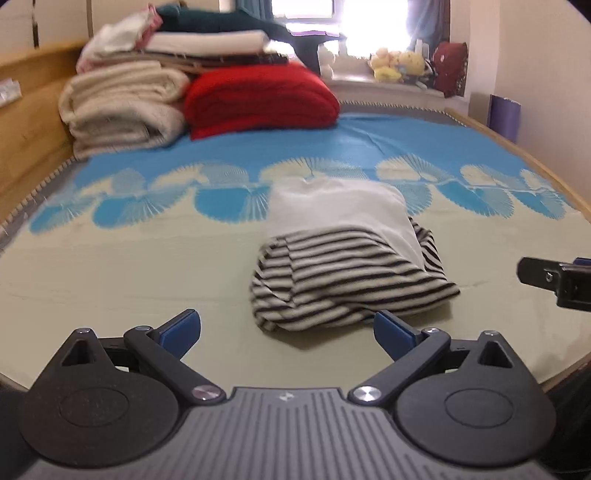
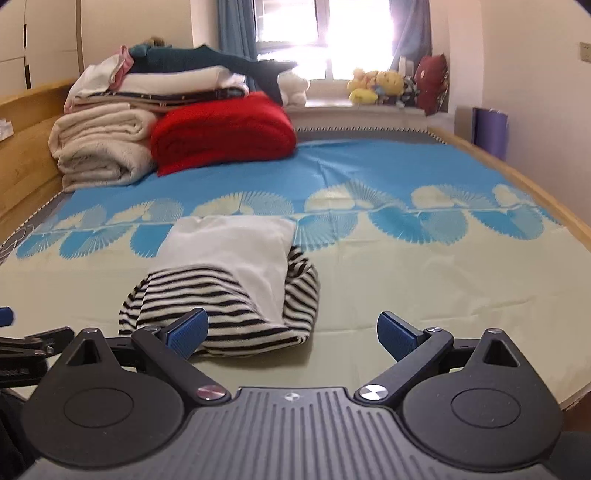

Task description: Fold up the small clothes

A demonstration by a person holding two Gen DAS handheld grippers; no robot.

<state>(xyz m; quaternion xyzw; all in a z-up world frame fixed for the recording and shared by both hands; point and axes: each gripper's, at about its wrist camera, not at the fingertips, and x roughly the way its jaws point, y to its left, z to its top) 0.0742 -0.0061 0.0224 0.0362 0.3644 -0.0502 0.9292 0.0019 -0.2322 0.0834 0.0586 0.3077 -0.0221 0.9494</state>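
Your left gripper (image 1: 287,334) has its jaws spread wide with nothing between them; only the bed sheet (image 1: 129,280) shows in the gap. Your right gripper (image 2: 291,334) is likewise spread wide and holds nothing.

The task item, a folded garment (image 1: 343,266), lies on the cream part of the bed sheet, ahead of both grippers and clear of them. Its near portion is black-and-white striped; a plain white panel covers its far portion. In the right wrist view the garment (image 2: 221,291) sits left of centre, and the left blue pad (image 2: 186,330) overlaps its near edge in the picture, so that edge is partly hidden. Whether the pad touches the cloth cannot be told from this view.

Note the following limits:
- In the left wrist view the right gripper (image 1: 554,282) is cut off by the right border.
- In the right wrist view only a dark fragment of the left gripper (image 2: 26,347) shows at the left border.
- The stack of folded blankets (image 1: 122,103) and the red blanket (image 1: 258,98) at the headboard are blurred.
- The window (image 2: 325,33) is overexposed; the soft toys (image 2: 373,86) on the sill are indistinct.
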